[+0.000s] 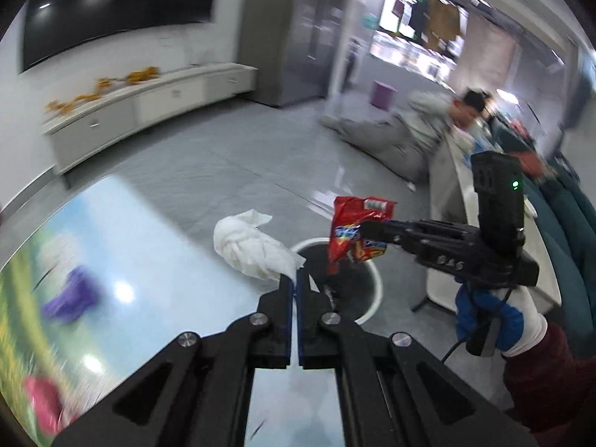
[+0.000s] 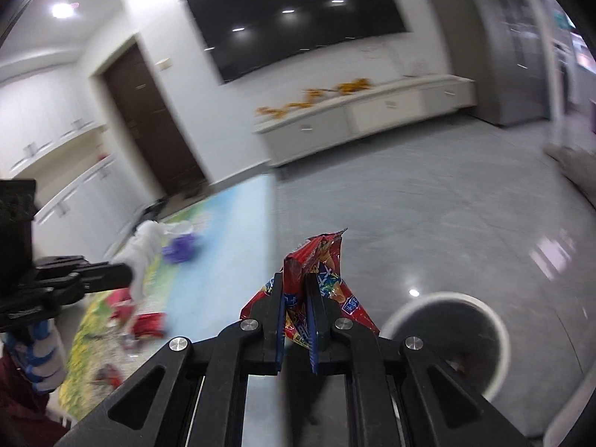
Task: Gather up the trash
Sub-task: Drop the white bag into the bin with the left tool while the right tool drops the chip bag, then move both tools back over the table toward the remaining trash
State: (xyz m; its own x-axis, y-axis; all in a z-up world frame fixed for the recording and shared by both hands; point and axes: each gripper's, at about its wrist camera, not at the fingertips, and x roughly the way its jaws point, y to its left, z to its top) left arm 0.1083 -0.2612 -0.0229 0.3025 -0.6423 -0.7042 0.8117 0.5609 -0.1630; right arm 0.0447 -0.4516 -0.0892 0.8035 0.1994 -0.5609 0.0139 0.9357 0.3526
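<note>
In the left wrist view my left gripper (image 1: 297, 279) is shut on a corner of a crumpled white tissue (image 1: 253, 249), held above the table's edge. To its right, my right gripper (image 1: 367, 229) is shut on a red snack wrapper (image 1: 352, 238) that hangs over a round white-rimmed bin (image 1: 376, 283) on the floor. The right wrist view shows the same wrapper (image 2: 320, 260) pinched between the right gripper's (image 2: 296, 283) blue pads, with the bin (image 2: 499, 331) below to the right. The left gripper (image 2: 124, 273) and the tissue (image 2: 145, 249) appear at the left.
A table with a colourful printed top (image 1: 149, 260) carries a purple item (image 1: 70, 298) and red wrappers (image 2: 149, 322). A person (image 1: 428, 119) leans on a grey beanbag across the grey floor. A white low cabinet (image 1: 149, 100) lines the wall; a teal sofa (image 1: 566, 223) stands at the right.
</note>
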